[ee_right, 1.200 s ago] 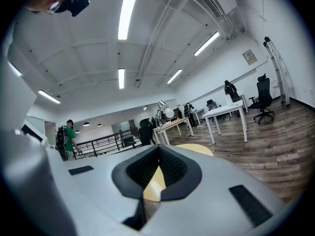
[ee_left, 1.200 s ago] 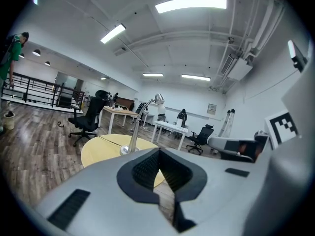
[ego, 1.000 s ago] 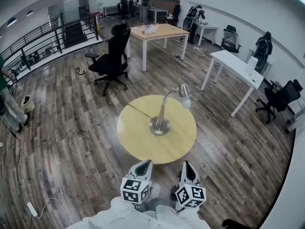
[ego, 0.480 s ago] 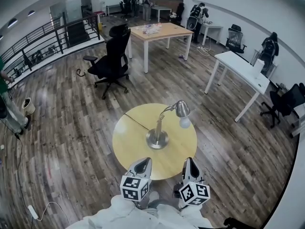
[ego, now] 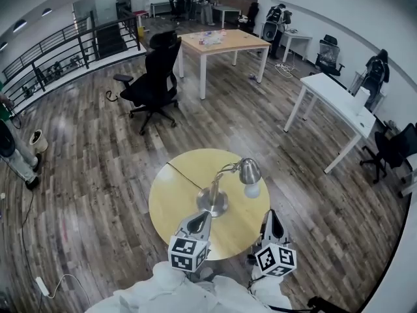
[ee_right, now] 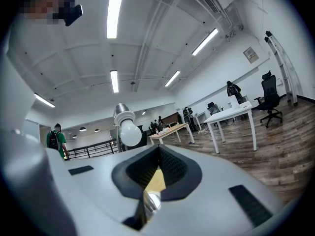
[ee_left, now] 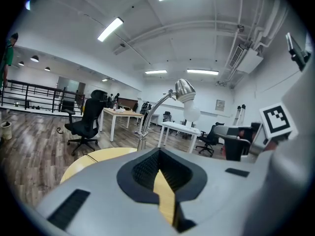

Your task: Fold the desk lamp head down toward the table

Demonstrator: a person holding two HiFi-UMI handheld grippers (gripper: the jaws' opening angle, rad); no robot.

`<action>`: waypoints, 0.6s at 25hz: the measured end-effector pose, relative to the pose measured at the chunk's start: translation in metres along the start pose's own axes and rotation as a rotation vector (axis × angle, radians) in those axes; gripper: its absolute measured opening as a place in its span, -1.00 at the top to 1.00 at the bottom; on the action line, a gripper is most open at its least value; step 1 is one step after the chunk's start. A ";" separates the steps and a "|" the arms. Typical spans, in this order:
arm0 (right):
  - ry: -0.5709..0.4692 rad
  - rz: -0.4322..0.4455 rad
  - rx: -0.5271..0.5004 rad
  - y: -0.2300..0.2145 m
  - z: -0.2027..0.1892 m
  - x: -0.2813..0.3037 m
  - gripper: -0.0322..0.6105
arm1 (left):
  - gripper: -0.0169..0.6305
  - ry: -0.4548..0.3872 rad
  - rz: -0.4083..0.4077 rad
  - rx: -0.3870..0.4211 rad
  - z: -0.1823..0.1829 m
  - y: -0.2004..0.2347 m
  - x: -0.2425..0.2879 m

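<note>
Desk lamp [ego: 217, 186]: is standing upright near the middle of the round table, its head not yet folded down.
Lamp base [ego: 214, 205]: a round brushed-metal disc, is lying flat on the tabletop.
Lamp stem [ee_left: 151, 113]: a slim metal post is rising from the base and is curving through a thin gooseneck toward 2 o'clock.
Lamp head [ego: 249, 171]: a small, shiny, bell-shaped metal shade is hanging at 2 o'clock from the base, with its mouth facing downward.
Bulb [ego: 251, 190]: a smooth white globe is sticking out of the shade's mouth.
Cord [ego: 184, 176]: a thin black line is running from the base across the tabletop toward the 10 o'clock rim.
Round table [ego: 171, 207]: a smooth, matte disc of pale yellow wood.
Left gripper [ego: 201, 219]: a grey wedge is pointing toward 12 o'clock over the table's 6 o'clock part, near the base but apart from it. Its ribbed black pads are meeting at the tip and holding nothing.
Right gripper [ego: 273, 218]: is hovering at the table's 4 o'clock rim, pointing toward 12 o'clock. Its jaws are pressing together on nothing. In its own view the bulb is showing toward 10 o'clock.
Floor [ego: 85, 155]: grey-brown wood-grain planks are surrounding the table.
Office chair [ego: 155, 77]: black, high-backed and on castors, is standing at 11 o'clock, well apart from the table.
</note>
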State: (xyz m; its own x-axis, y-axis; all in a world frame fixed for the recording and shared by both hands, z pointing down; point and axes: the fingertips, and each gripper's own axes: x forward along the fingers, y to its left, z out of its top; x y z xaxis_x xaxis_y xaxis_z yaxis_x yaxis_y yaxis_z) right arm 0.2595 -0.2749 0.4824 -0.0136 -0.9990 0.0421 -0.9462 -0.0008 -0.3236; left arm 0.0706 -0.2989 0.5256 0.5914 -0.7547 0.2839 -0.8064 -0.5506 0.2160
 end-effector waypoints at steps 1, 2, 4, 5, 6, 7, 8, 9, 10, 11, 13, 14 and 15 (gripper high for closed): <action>-0.011 -0.006 -0.003 -0.004 0.004 0.004 0.86 | 0.95 0.004 -0.002 0.008 -0.001 0.003 0.004; -0.023 -0.007 -0.007 -0.007 0.009 0.009 0.86 | 0.95 0.007 -0.002 0.021 -0.003 0.007 0.009; -0.052 0.010 -0.001 -0.010 0.021 0.017 0.86 | 0.95 0.021 0.007 0.057 -0.016 0.020 0.025; -0.064 0.027 0.012 -0.009 0.027 0.020 0.86 | 0.95 0.039 0.013 0.079 -0.027 0.030 0.035; -0.072 0.048 0.027 -0.006 0.032 0.020 0.86 | 0.95 0.067 0.017 0.103 -0.042 0.040 0.044; -0.074 0.073 0.039 -0.001 0.037 0.020 0.86 | 0.95 0.106 0.016 0.127 -0.061 0.051 0.053; -0.071 0.098 0.040 0.006 0.041 0.019 0.86 | 0.95 0.151 0.012 0.151 -0.080 0.062 0.062; -0.066 0.122 0.032 0.013 0.045 0.018 0.86 | 0.95 0.195 0.005 0.174 -0.098 0.071 0.071; -0.060 0.147 0.018 0.019 0.050 0.018 0.86 | 0.95 0.229 -0.004 0.197 -0.111 0.079 0.081; -0.054 0.174 0.004 0.026 0.054 0.018 0.86 | 0.95 0.254 -0.013 0.220 -0.121 0.086 0.092; -0.039 0.239 -0.036 0.041 0.065 0.022 0.86 | 0.95 0.284 -0.030 0.260 -0.132 0.095 0.114; -0.025 0.272 -0.067 0.050 0.070 0.024 0.85 | 0.95 0.299 -0.033 0.269 -0.136 0.099 0.123; -0.004 0.307 -0.105 0.060 0.075 0.028 0.85 | 0.95 0.315 -0.028 0.268 -0.140 0.104 0.130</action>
State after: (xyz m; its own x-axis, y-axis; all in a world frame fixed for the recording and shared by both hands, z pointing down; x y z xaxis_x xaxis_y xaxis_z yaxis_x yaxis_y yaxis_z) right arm 0.2267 -0.3059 0.3935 -0.3027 -0.9520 -0.0466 -0.9261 0.3053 -0.2217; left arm 0.0644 -0.4038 0.7157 0.5527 -0.6153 0.5621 -0.7386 -0.6740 -0.0116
